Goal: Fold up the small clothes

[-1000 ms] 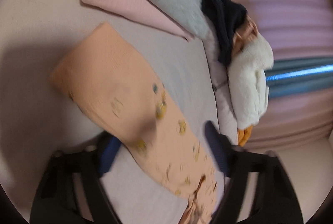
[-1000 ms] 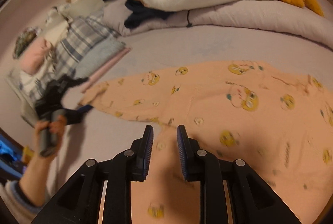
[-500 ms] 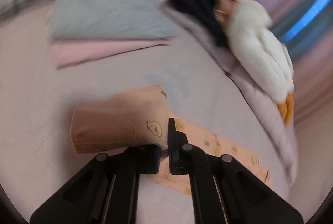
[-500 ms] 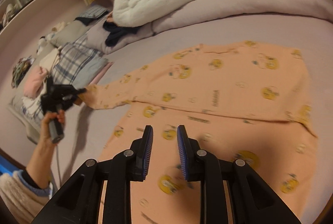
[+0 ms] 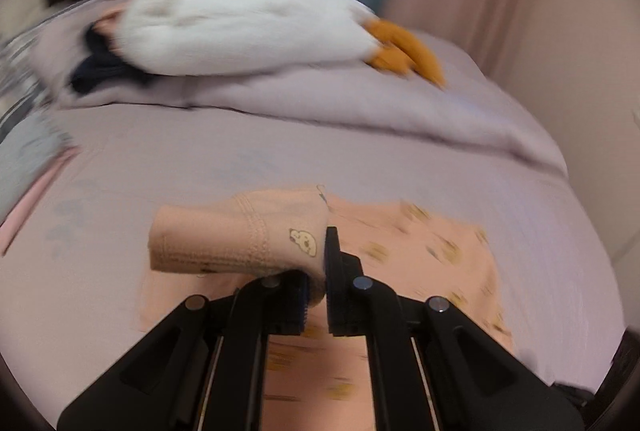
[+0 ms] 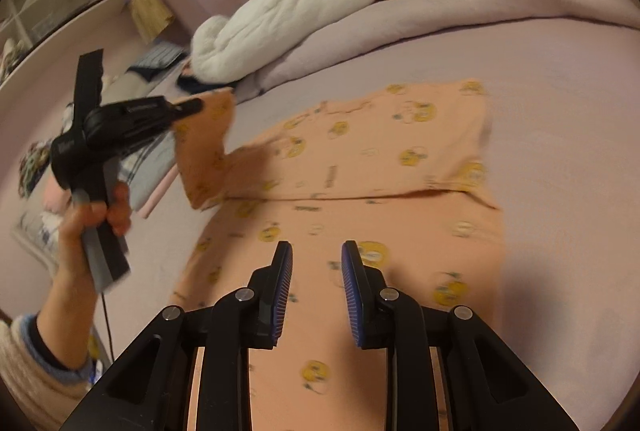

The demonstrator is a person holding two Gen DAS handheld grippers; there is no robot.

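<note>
A peach child's garment [image 6: 360, 167] with yellow cartoon prints lies spread on the lilac bed. My left gripper [image 5: 318, 263] is shut on the cuff end [image 5: 240, 239] of one sleeve or leg and holds it lifted above the garment [image 5: 420, 255]. In the right wrist view the left gripper [image 6: 192, 107] carries that end [image 6: 208, 143] raised over the garment's left side. My right gripper [image 6: 316, 271] is open and empty, hovering over the near part of the garment.
A white plush duck [image 6: 288, 15] with orange feet lies on a rolled lilac duvet [image 6: 480, 3] at the back. Folded clothes [image 6: 152, 167] and plaid fabric are stacked at the left. Shelves [image 6: 56, 3] stand beyond the bed.
My left gripper closed on the garment's cuff end, lifted it and swung it right over the garment. My right gripper has moved over the near part, its fingers wider apart.
</note>
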